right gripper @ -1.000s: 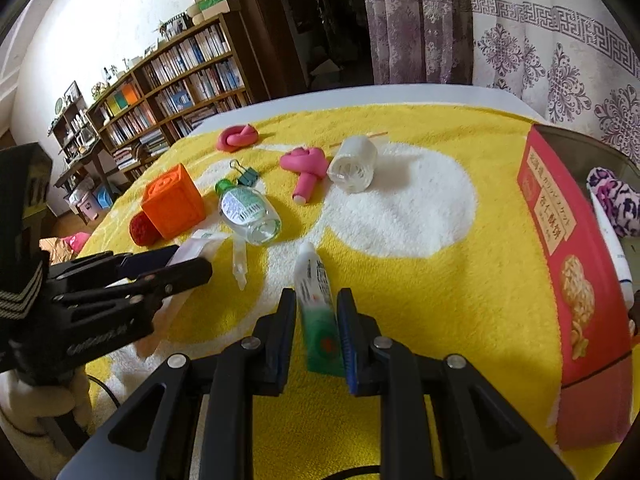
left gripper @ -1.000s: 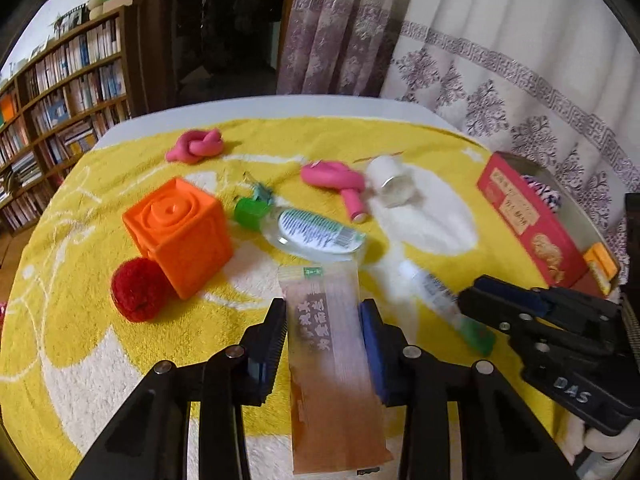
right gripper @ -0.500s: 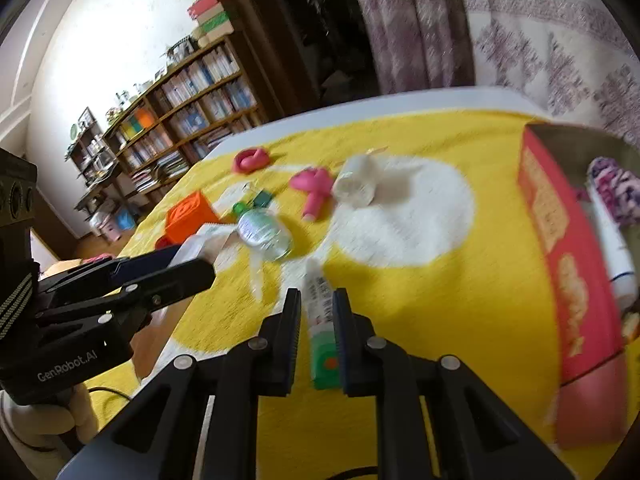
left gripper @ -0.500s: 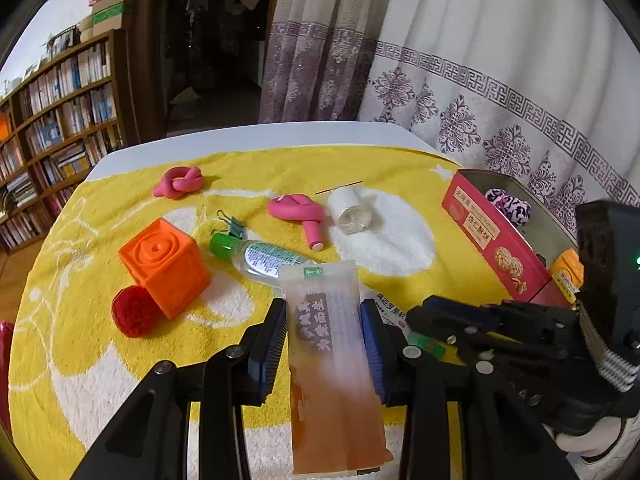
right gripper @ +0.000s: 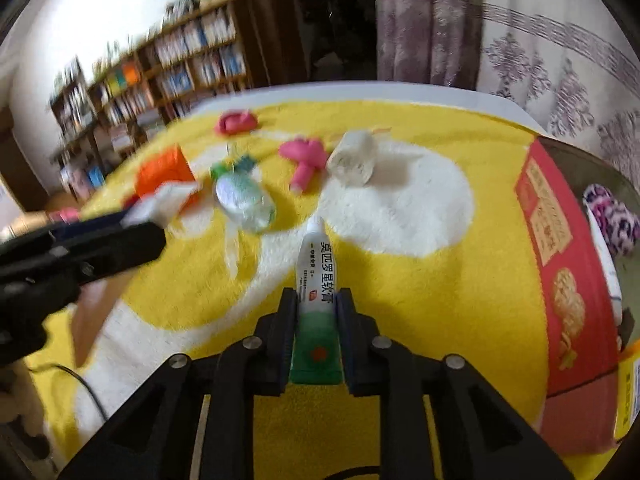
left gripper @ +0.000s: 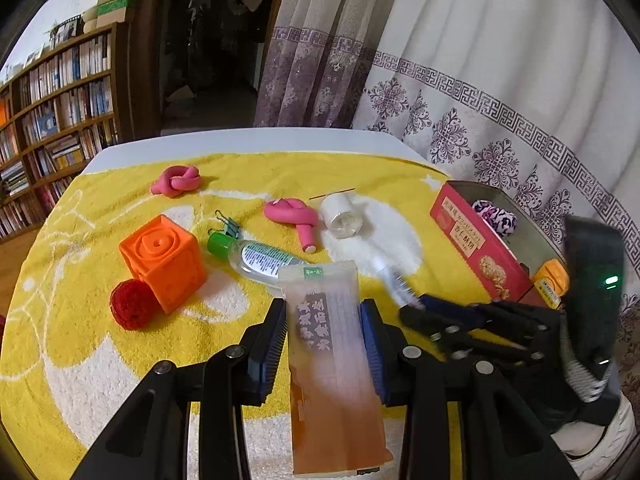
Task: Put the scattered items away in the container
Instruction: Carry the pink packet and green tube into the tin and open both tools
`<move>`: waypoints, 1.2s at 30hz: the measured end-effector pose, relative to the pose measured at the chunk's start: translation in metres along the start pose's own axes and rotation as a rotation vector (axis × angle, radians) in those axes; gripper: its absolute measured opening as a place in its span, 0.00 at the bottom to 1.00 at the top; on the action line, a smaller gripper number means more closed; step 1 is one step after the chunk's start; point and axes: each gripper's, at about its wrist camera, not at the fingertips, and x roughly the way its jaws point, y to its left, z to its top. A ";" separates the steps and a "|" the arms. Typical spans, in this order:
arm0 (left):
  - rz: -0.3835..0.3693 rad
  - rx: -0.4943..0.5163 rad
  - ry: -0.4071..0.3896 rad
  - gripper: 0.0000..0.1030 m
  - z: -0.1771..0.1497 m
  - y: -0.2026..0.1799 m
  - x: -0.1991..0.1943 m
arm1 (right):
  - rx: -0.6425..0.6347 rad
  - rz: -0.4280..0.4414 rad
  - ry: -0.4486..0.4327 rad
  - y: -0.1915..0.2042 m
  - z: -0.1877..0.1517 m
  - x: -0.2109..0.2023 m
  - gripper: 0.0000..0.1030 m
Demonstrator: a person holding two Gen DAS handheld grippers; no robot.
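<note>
Two loads: left gripper [left gripper: 323, 330] clamps sachet [left gripper: 330, 360], right gripper [right gripper: 317, 314] clamps ointment tube [right gripper: 318, 280]; both should clear the red box's [left gripper: 478, 248] wall at frame right before release.

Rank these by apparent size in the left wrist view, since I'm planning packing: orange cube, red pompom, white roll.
1. orange cube
2. red pompom
3. white roll, though it lies farther away, so its rank against the pompom is unsure.

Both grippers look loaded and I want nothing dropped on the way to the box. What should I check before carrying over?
1. Left gripper shut on the orange sachet: ok.
2. Right gripper shut on the ointment tube: ok.
3. Red container open at the top: ok.
4. Free room inside it beside the patterned pouch: ok.
5. Sachet's lower end clear of the yellow towel: cannot tell.
</note>
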 end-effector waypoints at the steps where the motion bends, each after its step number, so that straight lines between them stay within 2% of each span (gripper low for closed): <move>1: -0.003 0.004 -0.003 0.38 0.001 -0.003 -0.001 | 0.007 -0.002 -0.025 -0.002 0.000 -0.008 0.21; 7: -0.047 0.053 -0.020 0.38 0.015 -0.033 0.000 | 0.078 -0.025 -0.143 -0.027 0.006 -0.056 0.21; 15: -0.134 0.171 -0.017 0.38 0.033 -0.106 0.014 | 0.189 -0.145 -0.278 -0.092 0.001 -0.121 0.21; 23: -0.209 0.263 -0.001 0.38 0.051 -0.175 0.040 | 0.291 -0.225 -0.317 -0.153 -0.007 -0.149 0.21; 31: -0.245 0.306 0.021 0.38 0.068 -0.220 0.075 | 0.342 -0.239 -0.316 -0.180 -0.007 -0.148 0.21; 33: -0.258 0.312 0.038 0.49 0.070 -0.225 0.083 | 0.352 -0.239 -0.312 -0.184 -0.008 -0.146 0.21; 34: -0.262 0.315 0.054 0.67 0.070 -0.227 0.088 | 0.357 -0.237 -0.311 -0.186 -0.009 -0.146 0.21; 35: -0.263 0.312 0.057 0.80 0.069 -0.228 0.089 | 0.366 -0.230 -0.305 -0.189 -0.009 -0.145 0.21; 36: -0.267 0.304 0.042 0.81 0.068 -0.225 0.087 | 0.378 -0.221 -0.294 -0.193 -0.010 -0.143 0.22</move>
